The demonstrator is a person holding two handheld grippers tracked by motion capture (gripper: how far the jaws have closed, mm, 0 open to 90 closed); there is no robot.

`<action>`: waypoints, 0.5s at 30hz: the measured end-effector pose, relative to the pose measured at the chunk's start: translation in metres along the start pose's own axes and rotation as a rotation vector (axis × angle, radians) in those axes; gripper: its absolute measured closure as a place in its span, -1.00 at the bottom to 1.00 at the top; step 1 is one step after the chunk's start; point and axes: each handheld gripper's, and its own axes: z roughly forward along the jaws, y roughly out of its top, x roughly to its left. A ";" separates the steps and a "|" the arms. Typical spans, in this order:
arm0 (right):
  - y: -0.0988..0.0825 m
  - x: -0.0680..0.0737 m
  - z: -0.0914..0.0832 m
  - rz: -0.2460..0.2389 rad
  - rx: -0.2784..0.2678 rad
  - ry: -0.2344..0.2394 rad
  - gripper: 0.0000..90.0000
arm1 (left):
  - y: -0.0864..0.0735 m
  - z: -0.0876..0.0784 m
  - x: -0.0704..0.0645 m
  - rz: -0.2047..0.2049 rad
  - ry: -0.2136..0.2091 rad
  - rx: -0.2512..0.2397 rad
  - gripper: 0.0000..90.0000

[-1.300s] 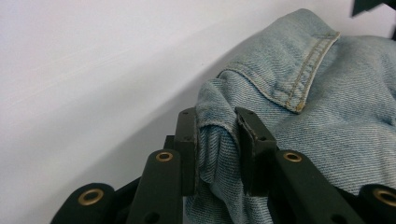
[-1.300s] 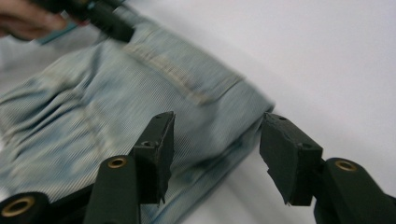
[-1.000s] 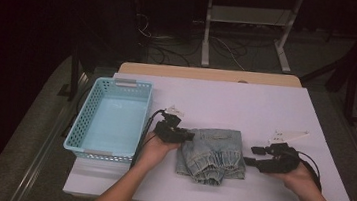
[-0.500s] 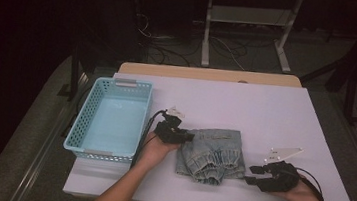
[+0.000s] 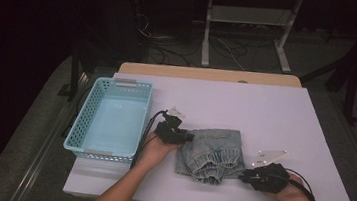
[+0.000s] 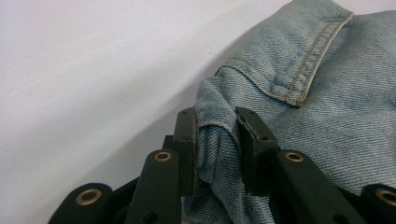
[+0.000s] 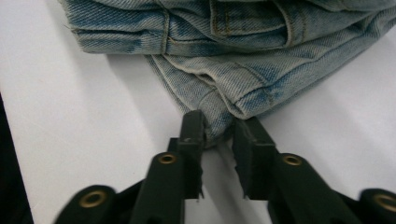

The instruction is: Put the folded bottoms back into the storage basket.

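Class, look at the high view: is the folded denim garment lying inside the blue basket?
No, the denim garment lies on the white table, right of the basket.

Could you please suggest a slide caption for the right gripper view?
Black right tongs closing on a corner of the folded light-blue denim garment on the white table.

Both forearms come in from the near edge, left gripper (image 5: 188,137) pinched tight and pointing right, right gripper (image 5: 242,176) pointing left, its jaws just been closing.

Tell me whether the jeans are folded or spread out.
Folded. The jeans lie as a compact stack on the table, with several layered denim edges visible in the right gripper view.
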 end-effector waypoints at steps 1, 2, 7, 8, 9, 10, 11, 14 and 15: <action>0.001 0.000 0.000 -0.007 0.003 0.003 0.76 | 0.000 0.000 0.000 0.000 0.000 -0.001 0.57; 0.001 0.000 0.000 -0.011 0.004 0.007 0.80 | 0.000 0.000 0.000 0.001 -0.002 0.000 0.57; 0.002 -0.003 0.001 -0.009 0.004 0.026 0.84 | 0.000 0.000 0.001 -0.004 -0.004 -0.002 0.57; 0.002 -0.004 0.000 -0.005 -0.004 0.029 0.84 | 0.000 0.000 0.000 -0.008 -0.004 -0.005 0.57; 0.002 -0.004 0.000 -0.005 -0.004 0.029 0.84 | 0.000 0.000 0.000 -0.008 -0.004 -0.005 0.57; 0.003 -0.003 -0.002 -0.008 -0.016 0.024 0.84 | 0.000 -0.001 0.000 -0.007 -0.003 -0.007 0.57; 0.003 -0.004 -0.004 -0.006 -0.028 0.027 0.84 | 0.000 -0.001 0.000 -0.008 -0.004 -0.006 0.58; 0.004 -0.005 -0.007 0.009 -0.058 0.034 0.85 | 0.001 -0.002 0.000 -0.011 -0.008 -0.009 0.58; 0.005 -0.005 -0.008 0.011 -0.068 0.038 0.85 | 0.001 -0.002 0.000 -0.013 -0.009 -0.011 0.58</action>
